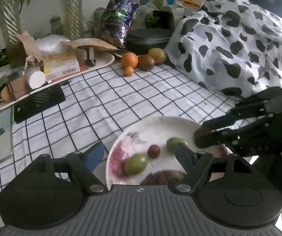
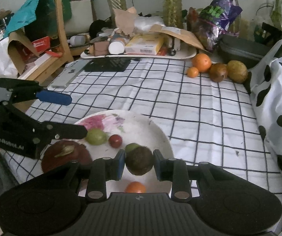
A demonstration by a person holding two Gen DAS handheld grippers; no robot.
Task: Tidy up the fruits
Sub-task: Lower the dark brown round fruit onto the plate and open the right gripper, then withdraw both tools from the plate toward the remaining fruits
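A white floral plate sits at the near edge of the checked cloth, also in the left wrist view. It holds a green fruit, a small red fruit, another green fruit, a dark red fruit and an orange. My right gripper is shut on a dark brown fruit just above the plate. My left gripper is open and empty over the plate's left side. Four more fruits lie at the far side: an orange, a small orange, a brown fruit and a yellow-green fruit.
A cluttered white tray with boxes stands at the back. A black flat object and a phone lie on the cloth at the left. A cow-print cloth covers something at the right. Plants and a foil bag stand behind.
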